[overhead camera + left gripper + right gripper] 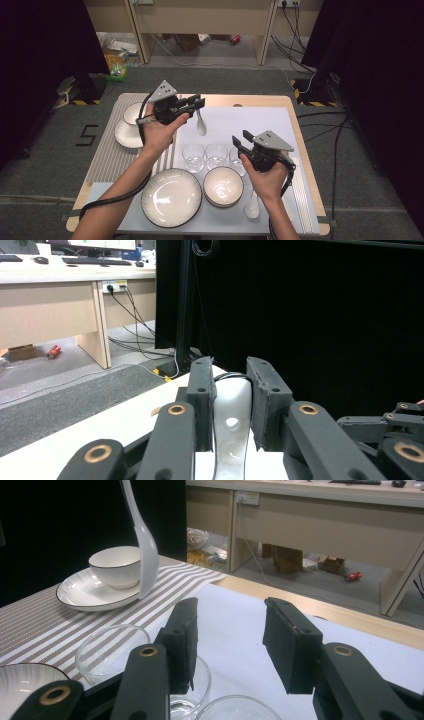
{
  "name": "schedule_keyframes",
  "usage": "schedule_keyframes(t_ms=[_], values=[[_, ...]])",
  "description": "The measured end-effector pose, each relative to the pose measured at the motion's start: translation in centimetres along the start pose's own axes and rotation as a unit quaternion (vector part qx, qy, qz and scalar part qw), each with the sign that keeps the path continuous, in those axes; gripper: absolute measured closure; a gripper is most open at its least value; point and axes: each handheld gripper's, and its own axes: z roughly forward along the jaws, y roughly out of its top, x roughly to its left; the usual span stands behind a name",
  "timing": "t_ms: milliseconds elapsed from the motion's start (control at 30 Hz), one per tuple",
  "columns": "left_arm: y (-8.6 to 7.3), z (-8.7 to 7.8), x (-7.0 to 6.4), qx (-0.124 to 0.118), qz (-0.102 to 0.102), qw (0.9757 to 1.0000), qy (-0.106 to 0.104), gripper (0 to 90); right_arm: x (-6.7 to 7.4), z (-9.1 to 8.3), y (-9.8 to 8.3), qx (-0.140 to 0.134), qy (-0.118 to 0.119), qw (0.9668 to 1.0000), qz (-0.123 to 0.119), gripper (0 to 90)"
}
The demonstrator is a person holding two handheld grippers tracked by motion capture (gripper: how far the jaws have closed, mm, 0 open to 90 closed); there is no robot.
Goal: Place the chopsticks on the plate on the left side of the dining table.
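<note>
A: High view, entry one: left gripper [198, 104] is raised over the far part of the table [260, 101], jaws clamped on the handle of a white spoon [201, 125]. Bowl of the spoon hangs down, clear of the white mat [240, 125].

B: Confirmed in the left gripper view: spoon handle [231, 425] sits between both pads, pressed from each side. Jaws narrowed onto it, not fully closed.

A: Right gripper [240, 139]?

B: Jaws parted, nothing between them. Right gripper view shows its pads [292, 650] over the three glasses [216, 155], touching none. Same view shows the held spoon [142, 545] hanging upright in front of the small bowl [115, 565] stacked on a plate [80, 597], on the striped mat [45, 620].

A: Other items, near side of white mat: large ribbed plate [171, 197], a bowl [223, 186] just beside it, second spoon [252, 206] lying flat to the right of that bowl, under the right hand [267, 180].

B: Noted. Left hand [159, 131] grips its tool body; cable [115, 195] trails back along the forearm.
</note>
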Motion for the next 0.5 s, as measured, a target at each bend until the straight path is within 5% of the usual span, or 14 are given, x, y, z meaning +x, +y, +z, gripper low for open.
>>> schedule_keyframes(t_ms=[500], values=[[-0.4, -1.4, 1.5, -0.004, -0.001, 0.9997, 0.025, 72.8, -0.2, -0.3, -0.2, -0.001, -0.003, 0.9999, 0.014, 57.4]])
